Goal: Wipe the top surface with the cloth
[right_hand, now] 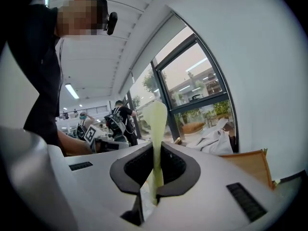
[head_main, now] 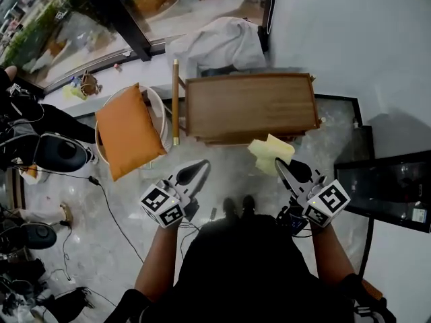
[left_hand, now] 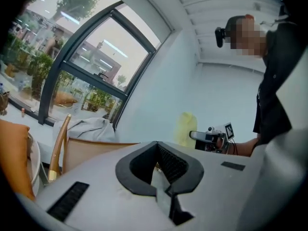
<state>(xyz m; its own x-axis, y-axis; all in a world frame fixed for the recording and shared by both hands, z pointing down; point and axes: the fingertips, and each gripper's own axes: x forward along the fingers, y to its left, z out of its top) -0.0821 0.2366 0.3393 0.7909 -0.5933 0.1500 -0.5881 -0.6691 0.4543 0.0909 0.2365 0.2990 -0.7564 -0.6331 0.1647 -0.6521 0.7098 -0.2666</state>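
The wooden table top (head_main: 250, 106) stands in front of me, bare, also visible in the left gripper view (left_hand: 91, 150) and the right gripper view (right_hand: 250, 165). A pale yellow cloth (head_main: 271, 155) hangs just off the table's near right edge, above the floor. My right gripper (head_main: 278, 164) is shut on it; in its own view the cloth (right_hand: 155, 124) stands up as a thin strip pinched between the jaws (right_hand: 155, 172). My left gripper (head_main: 200, 167) is held near the table's near left corner, shut with nothing in it (left_hand: 158, 170). The cloth (left_hand: 186, 129) shows in that view too.
An orange cushion (head_main: 128, 132) lies on a round white seat left of the table. A wooden pole (head_main: 176, 103) stands along the table's left side. Grey-white fabric (head_main: 219, 42) is piled behind it. Black frames (head_main: 387, 187) lie at right. Cables (head_main: 108, 207) cross the floor.
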